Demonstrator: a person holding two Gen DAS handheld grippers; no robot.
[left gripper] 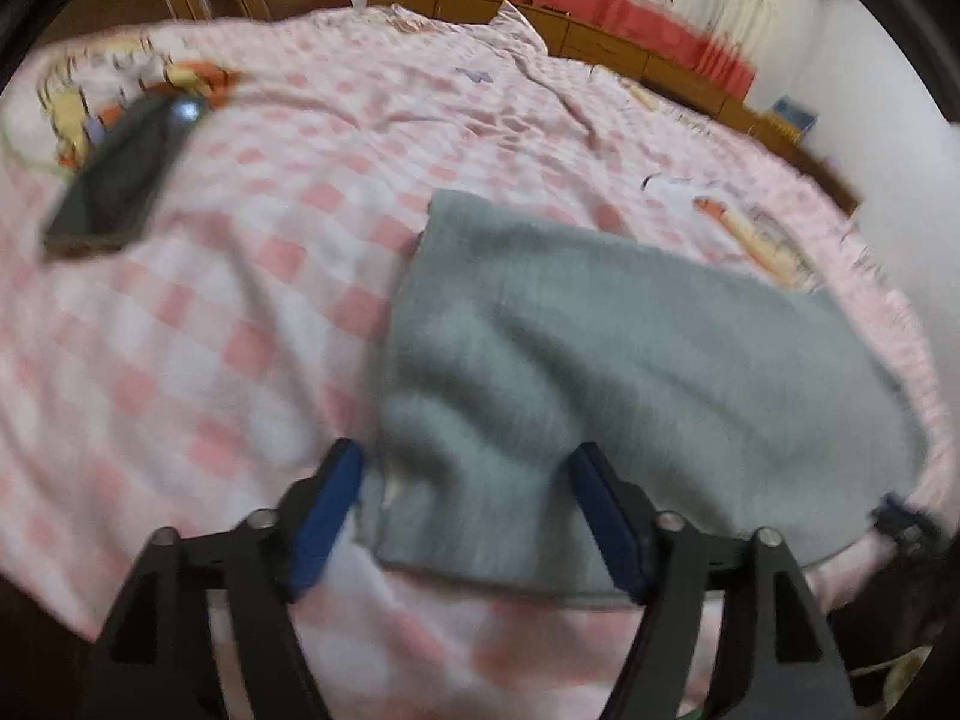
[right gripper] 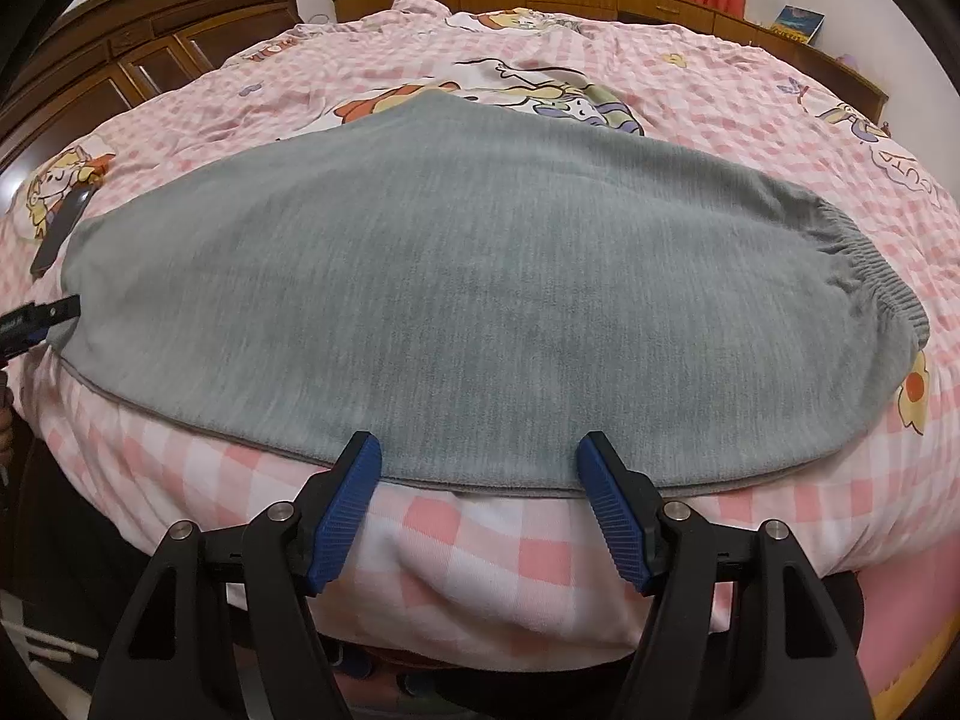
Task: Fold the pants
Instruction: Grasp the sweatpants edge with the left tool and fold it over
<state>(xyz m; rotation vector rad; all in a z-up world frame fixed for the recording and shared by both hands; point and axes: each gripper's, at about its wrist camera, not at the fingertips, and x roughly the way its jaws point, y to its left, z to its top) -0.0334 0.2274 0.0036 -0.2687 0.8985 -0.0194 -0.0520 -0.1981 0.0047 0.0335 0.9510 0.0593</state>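
While both my grippers sit spread and empty, the risks stack up from left to right. Far left on the quilt [right gripper: 180,462] lies a dark phone [right gripper: 63,228], just beside the leg end of the grey pants [right gripper: 468,276], so a sweeping fold could nudge or bury it. My left gripper [left gripper: 465,510] is open, its blue pads straddling the leg-end corner without pinching it (that view is blurred, so I can't confirm contact). If I close shallow there, I judge I grab one layer only and the fold skews. My right gripper [right gripper: 480,501] is open too, at the near long edge mid-garment, with the pants lying flat, already halved lengthwise. Closing too deep probably catches the soft quilt along with the hem. Far right, the ribbed waistband [right gripper: 864,264] is bunched, so the ends may not line up.
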